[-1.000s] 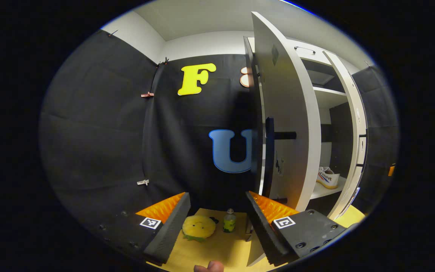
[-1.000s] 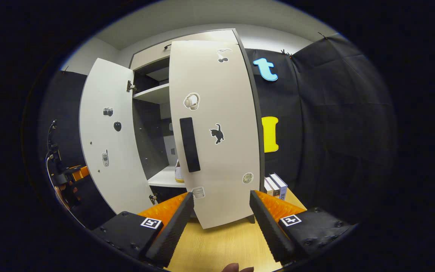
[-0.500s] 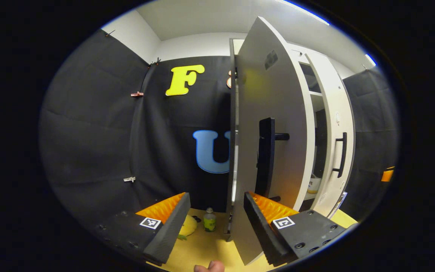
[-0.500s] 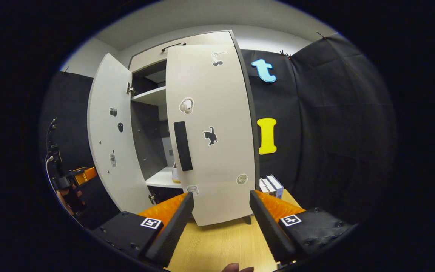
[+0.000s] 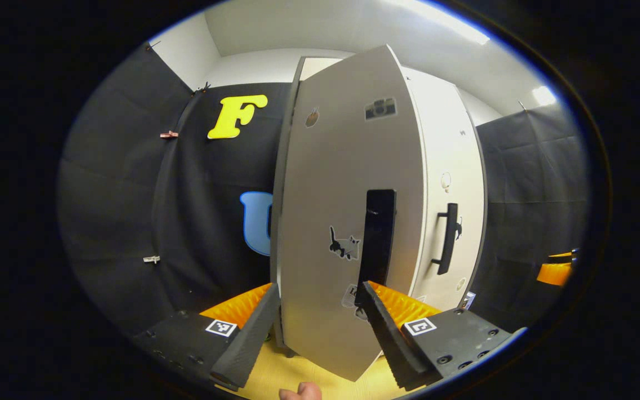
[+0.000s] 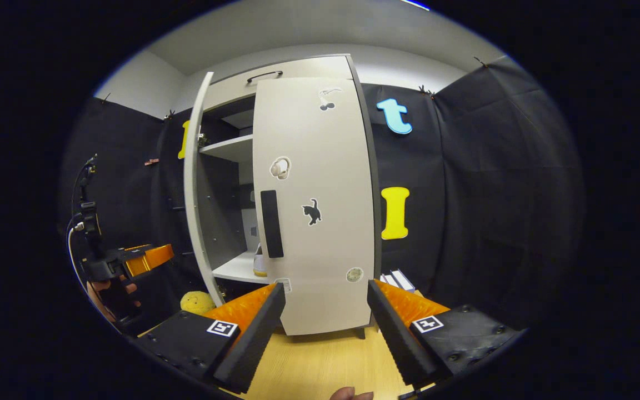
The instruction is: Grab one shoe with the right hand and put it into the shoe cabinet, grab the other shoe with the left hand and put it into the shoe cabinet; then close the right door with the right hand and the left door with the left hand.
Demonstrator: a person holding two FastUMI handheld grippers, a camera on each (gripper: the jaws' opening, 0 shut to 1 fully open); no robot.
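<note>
In the left gripper view the white shoe cabinet's left door [image 5: 342,222], with a cat sticker and a black handle [image 5: 378,239], stands close in front of my open left gripper [image 5: 317,333]; one fingertip [image 5: 373,300] sits at the handle's foot. The right door [image 5: 453,178] beyond it is shut. In the right gripper view the right door [image 6: 314,205] lies flat against the cabinet, and the left door [image 6: 192,189] shows edge-on, still ajar. A white shoe [image 6: 260,265] sits on the shelf inside. My right gripper [image 6: 323,333] is open, short of the door. The left gripper [image 6: 142,258] shows at far left.
A yellow plush toy [image 6: 198,303] lies on the wooden floor [image 6: 320,366] left of the cabinet. Some books [image 6: 395,278] stand to the cabinet's right. A hand [image 6: 111,289] holds the left gripper. Black cloth walls close in on both sides.
The left door has swung far toward shut with my left gripper following it, hiding the shoes from that view. The right door has gone flat against the cabinet and my right gripper drew back slightly.
</note>
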